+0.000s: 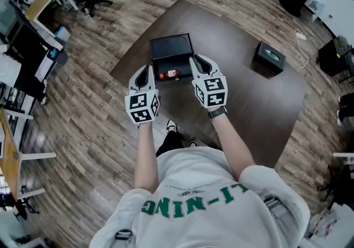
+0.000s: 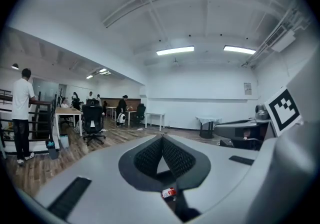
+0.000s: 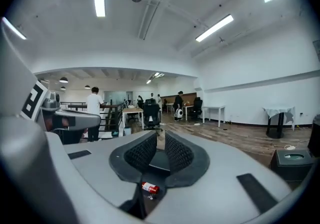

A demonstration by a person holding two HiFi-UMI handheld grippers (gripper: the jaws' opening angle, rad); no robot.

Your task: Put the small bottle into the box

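Fingers on my left gripper (image 2: pixel 162 139) are closed tip to tip on nothing. Those on my right gripper (image 3: pixel 160 138) stand a slim gap apart, also with nothing between them. Both hang above the near edge of the box (image 1: pixel 171 46), one to each side.

The small bottle (image 1: pixel 170 75) lies on its side in the dark near part of the open box. From here I can't be sure it rests on the box floor rather than on the counter (image 1: pixel 243 97) just in front, so I'd check that first.

If it needs moving, I'd spread the right fingers wide, come straight down and pinch across its narrow width at the middle.

Its long axis runs left to right, parallel to the box's near edge. I can't tell which end is the cap.
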